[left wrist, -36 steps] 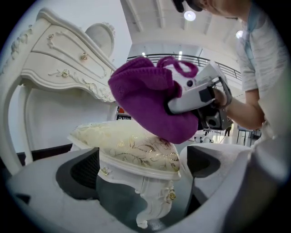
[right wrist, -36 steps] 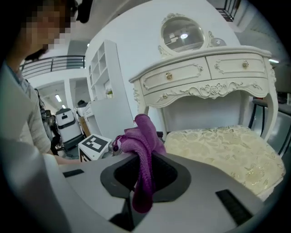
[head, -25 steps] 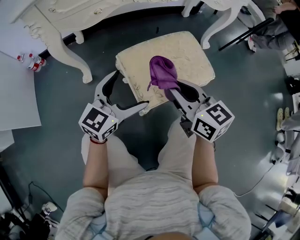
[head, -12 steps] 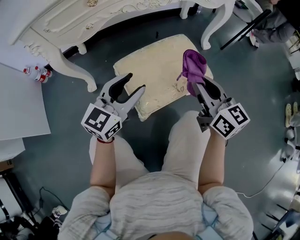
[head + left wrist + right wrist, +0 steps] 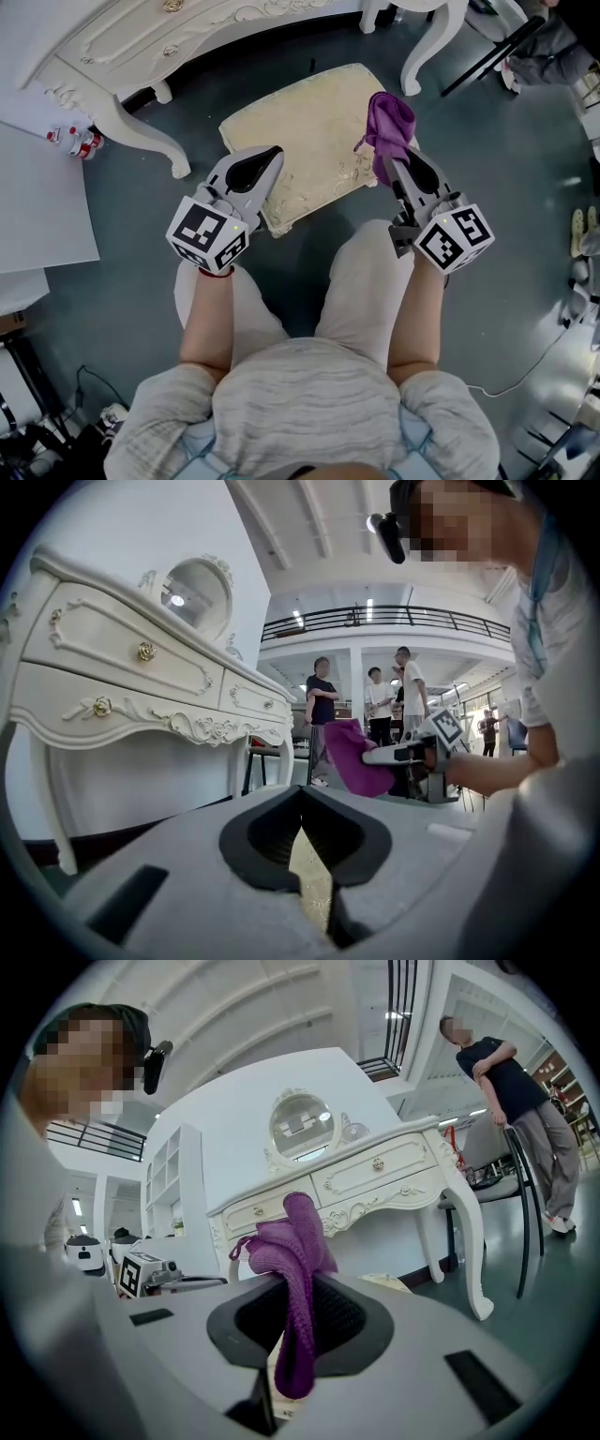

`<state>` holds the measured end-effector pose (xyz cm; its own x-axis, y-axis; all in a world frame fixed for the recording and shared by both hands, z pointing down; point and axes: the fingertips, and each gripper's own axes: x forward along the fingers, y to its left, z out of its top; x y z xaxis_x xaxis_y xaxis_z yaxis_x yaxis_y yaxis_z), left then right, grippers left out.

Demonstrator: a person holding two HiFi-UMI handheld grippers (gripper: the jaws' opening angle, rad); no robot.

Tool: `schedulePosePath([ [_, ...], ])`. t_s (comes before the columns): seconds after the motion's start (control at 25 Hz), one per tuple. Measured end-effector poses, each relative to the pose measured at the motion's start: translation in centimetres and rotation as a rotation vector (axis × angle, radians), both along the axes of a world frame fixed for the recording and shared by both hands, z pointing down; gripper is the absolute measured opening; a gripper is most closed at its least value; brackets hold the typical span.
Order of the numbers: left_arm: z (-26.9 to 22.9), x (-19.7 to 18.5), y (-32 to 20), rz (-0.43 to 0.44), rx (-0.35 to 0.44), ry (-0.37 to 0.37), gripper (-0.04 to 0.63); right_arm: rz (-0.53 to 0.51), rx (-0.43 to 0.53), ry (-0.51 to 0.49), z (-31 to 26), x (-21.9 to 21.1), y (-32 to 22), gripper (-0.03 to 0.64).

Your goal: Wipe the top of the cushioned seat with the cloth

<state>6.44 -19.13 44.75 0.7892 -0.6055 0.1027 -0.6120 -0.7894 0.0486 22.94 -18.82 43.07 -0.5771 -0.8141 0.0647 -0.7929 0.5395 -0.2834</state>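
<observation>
Here the right gripper (image 5: 389,167) is clamped on the purple cloth (image 5: 388,120). Its jaws pinch the lower part of a bunched fold, so most of the fabric stands up in a loose crest past the tips and a short tail hangs back between them. The bundle sits at the right edge of the cushioned seat (image 5: 300,117), above its near right corner; I cannot tell whether it touches the upholstery yet. The left gripper (image 5: 274,153) lies over the seat's near left edge. Its jaws have just been closing and now meet with nothing between them; the cream cushion shows only through the gap behind the tips. The cloth looks light, limp and knitted, so it should drape and drag rather than push. Gripping the gathered part, as now, seems sensible, provided enough loose fabric is laid flat to sweep the top. The cushion looks soft and embossed, so it will probably give under pressure and may snag the knit slightly. The seat may also be light enough to slide on the grey floor (image 5: 141,244) around it unless steadied at its left rim. Beyond the seat's far side stands a white dressing table (image 5: 141,37).
</observation>
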Motion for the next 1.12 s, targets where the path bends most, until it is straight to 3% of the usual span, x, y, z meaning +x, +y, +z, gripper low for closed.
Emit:
schedulePosePath([
  [1.12,0.1,0.2,-0.19,-0.007,-0.026,0.055,0.014,0.021,-0.018,0.012,0.74,0.18,-0.31,0.052],
])
